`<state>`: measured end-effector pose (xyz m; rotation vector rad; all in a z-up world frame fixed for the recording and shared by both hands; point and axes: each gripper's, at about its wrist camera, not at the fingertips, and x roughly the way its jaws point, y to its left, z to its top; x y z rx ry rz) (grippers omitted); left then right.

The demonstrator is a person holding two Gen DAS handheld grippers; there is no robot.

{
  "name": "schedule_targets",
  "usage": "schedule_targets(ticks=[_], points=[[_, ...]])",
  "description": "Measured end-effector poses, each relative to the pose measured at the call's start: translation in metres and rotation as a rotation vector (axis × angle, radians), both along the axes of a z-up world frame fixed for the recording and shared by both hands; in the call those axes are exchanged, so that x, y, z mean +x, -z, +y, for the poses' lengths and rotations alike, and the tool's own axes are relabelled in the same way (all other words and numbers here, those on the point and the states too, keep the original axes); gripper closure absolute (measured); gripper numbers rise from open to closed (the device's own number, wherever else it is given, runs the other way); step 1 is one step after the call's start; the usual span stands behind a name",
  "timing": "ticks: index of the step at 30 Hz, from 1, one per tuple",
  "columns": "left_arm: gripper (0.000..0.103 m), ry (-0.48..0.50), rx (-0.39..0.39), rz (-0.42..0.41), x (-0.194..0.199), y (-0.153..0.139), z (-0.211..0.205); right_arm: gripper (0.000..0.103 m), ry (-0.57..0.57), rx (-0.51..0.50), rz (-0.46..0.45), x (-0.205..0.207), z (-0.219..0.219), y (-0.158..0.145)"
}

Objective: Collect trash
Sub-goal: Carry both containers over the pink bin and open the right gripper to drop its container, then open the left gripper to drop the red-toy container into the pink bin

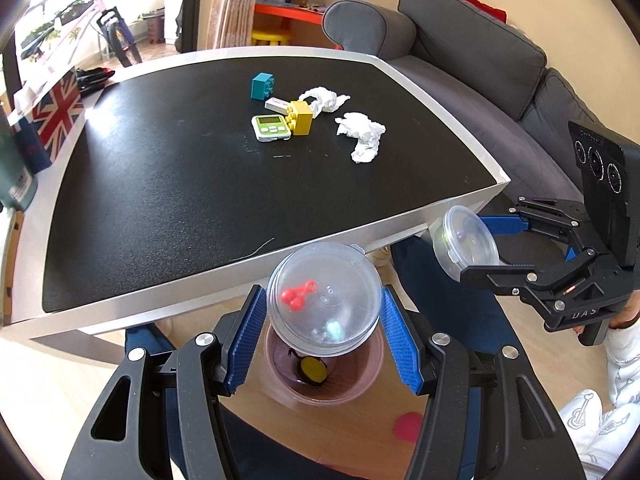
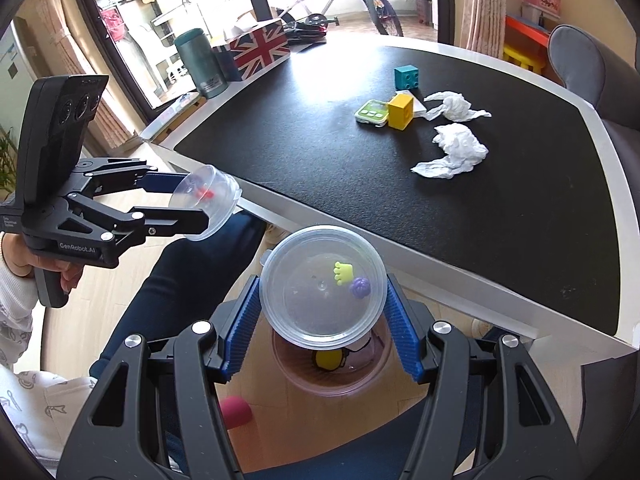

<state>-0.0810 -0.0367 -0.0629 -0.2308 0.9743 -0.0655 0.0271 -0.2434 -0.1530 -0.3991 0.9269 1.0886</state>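
My left gripper (image 1: pixel 324 316) is shut on a clear plastic cup (image 1: pixel 320 300) with a red charm inside, held above a pink bin (image 1: pixel 344 384) on the floor. My right gripper (image 2: pixel 322 300) is shut on a second clear cup (image 2: pixel 316 292) with a yellow and a purple charm, also above the bin (image 2: pixel 360 376). Each gripper shows in the other's view: the right gripper (image 1: pixel 480 248) and the left gripper (image 2: pixel 192 204). Two crumpled white tissues (image 1: pixel 362 136) (image 1: pixel 326 100) lie on the black table; they also show in the right wrist view (image 2: pixel 456 150) (image 2: pixel 454 106).
On the table (image 1: pixel 168 184) lie a teal block (image 1: pixel 262 86), a yellow block (image 1: pixel 300 118) and a green timer (image 1: pixel 270 128). A Union Jack box (image 2: pixel 260 50) and a green flask (image 2: pixel 200 64) stand at the table edge. A grey sofa (image 1: pixel 480 52) is beyond. My legs are below.
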Motion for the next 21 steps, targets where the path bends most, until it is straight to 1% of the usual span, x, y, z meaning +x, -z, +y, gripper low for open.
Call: schedule_targets(ticks=[6, 8, 11, 21], points=[[0.046, 0.003, 0.002, -0.01, 0.0, -0.004, 0.001, 0.041, -0.024, 0.006, 0.001, -0.004, 0.003, -0.003], [0.046, 0.005, 0.002, -0.01, 0.001, -0.004, 0.0, 0.016, -0.019, 0.015, -0.005, -0.003, 0.003, -0.004], [0.046, 0.009, -0.001, -0.007, 0.001, -0.003, -0.001, 0.01, 0.005, 0.01, -0.018, 0.0, 0.001, -0.005], [0.046, 0.027, -0.008, 0.011, 0.006, 0.003, -0.007, 0.007, 0.055, -0.004, -0.032, 0.011, -0.005, -0.006]])
